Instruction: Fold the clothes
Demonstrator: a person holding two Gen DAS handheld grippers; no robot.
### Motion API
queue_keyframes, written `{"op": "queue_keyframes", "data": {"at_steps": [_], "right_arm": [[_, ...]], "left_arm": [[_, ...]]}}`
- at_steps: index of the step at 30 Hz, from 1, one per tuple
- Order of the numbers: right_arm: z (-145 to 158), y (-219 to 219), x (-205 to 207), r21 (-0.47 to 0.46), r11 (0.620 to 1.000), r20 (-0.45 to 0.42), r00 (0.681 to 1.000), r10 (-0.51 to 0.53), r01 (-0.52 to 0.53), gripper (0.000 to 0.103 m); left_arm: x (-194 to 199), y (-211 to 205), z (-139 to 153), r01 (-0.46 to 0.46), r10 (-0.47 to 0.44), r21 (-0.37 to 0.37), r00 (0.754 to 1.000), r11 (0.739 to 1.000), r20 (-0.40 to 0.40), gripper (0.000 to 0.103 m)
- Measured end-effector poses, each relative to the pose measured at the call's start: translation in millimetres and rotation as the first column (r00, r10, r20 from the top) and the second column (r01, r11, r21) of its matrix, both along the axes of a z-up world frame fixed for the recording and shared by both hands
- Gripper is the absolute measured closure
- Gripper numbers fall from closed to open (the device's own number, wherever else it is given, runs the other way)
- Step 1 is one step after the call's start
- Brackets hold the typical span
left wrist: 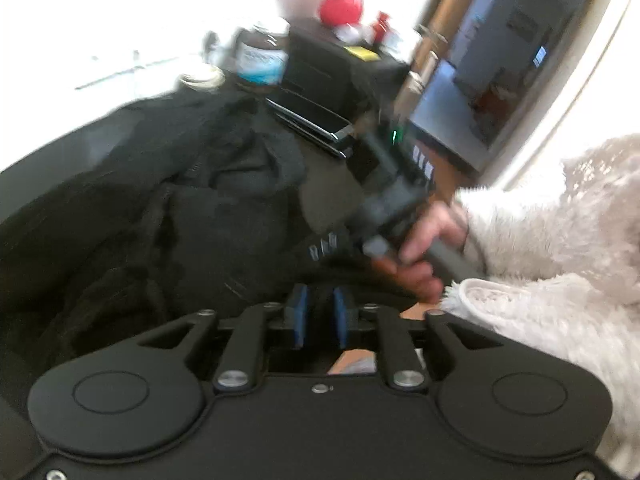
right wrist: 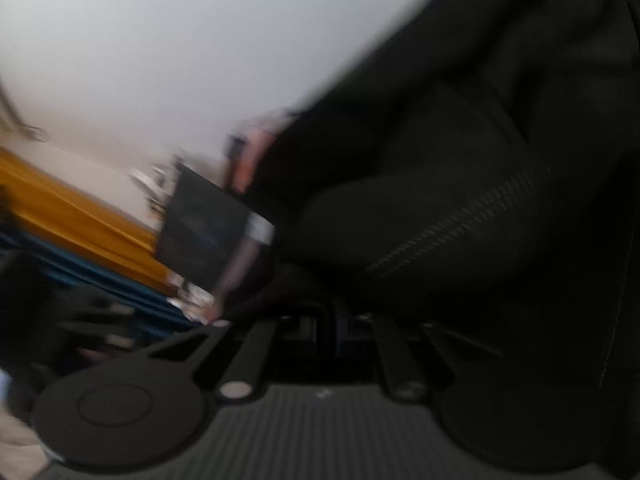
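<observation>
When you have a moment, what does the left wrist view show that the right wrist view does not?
Only the left wrist view shows the dark label-wrapped jar, the round red toy, and a hand in a fluffy white sleeve holding the right tongs. Only the right wrist view shows yellow and blue folded fabric. Both show the crumpled black garment.

left tool (left wrist: 320, 312) slightly parted – right tool (right wrist: 334, 334) closed

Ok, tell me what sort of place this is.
Probably a lived-in room at home, not a lab. A dark table holds a black garment beside household clutter: a jar, a red toy on a small black drawer unit, and a framed mirror leaning on the wall.
</observation>
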State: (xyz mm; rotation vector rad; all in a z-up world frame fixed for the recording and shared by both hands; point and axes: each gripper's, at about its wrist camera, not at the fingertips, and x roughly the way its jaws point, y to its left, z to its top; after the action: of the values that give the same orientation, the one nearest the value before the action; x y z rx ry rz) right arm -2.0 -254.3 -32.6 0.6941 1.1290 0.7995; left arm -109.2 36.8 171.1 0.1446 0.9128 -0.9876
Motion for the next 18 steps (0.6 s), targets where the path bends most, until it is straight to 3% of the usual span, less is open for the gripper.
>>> {"op": "queue_keyframes", "data": {"at_steps": [1, 2, 5, 7, 9, 10, 12, 14, 15, 18], "right_arm": [[-9, 3, 1, -0.026, 1.000, -0.022, 1.000, 0.009, -0.010, 0.095], [-14, 7, -1, -0.043, 0.999, -0.019, 0.999, 0.031, -0.032, 0.095], [-18, 14, -6, -0.074, 0.995, -0.007, 0.997, 0.073, -0.074, 0.095], [-15, 16, -4, -0.096, 0.991, -0.004, 0.996, 0.091, -0.091, 0.095], [-11, 18, -3, -0.117, 0.987, 0.000, 0.994, 0.110, -0.110, 0.090], [-5, 17, -4, -0.129, 0.984, 0.002, 0.992, 0.122, -0.121, 0.084], [12, 14, -7, -0.172, 0.976, 0.033, 0.990, 0.140, -0.132, 0.067], [36, 7, -13, -0.232, 0.965, 0.117, 0.981, 0.153, -0.123, 0.038], [49, 2, -17, -0.263, 0.958, 0.171, 0.972, 0.161, -0.112, 0.032], [76, -22, -15, -0.258, 0.963, 0.281, 0.947, 0.152, -0.078, 0.029]], "left_arm": [[2, 8, 4, -0.032, 0.032, -0.024, 0.999, 0.999, 0.004, 0.060], [6, 19, 6, -0.076, 0.076, -0.051, 0.997, 0.996, 0.003, 0.051], [20, 39, 9, -0.220, 0.221, -0.102, 0.975, 0.970, -0.007, 0.048], [34, 42, 3, -0.352, 0.353, -0.070, 0.936, 0.933, -0.004, 0.039], [49, 48, -9, -0.487, 0.487, -0.023, 0.874, 0.873, -0.005, 0.035], [56, 48, -18, -0.536, 0.536, 0.018, 0.844, 0.844, -0.015, 0.035], [63, 48, -35, -0.583, 0.586, 0.107, 0.810, 0.806, -0.004, 0.031], [64, 45, -51, -0.611, 0.620, 0.194, 0.784, 0.768, 0.016, 0.024], [64, 43, -59, -0.623, 0.636, 0.236, 0.771, 0.746, 0.027, 0.024], [58, 44, -78, -0.604, 0.633, 0.263, 0.773, 0.753, -0.036, 0.023]]}}
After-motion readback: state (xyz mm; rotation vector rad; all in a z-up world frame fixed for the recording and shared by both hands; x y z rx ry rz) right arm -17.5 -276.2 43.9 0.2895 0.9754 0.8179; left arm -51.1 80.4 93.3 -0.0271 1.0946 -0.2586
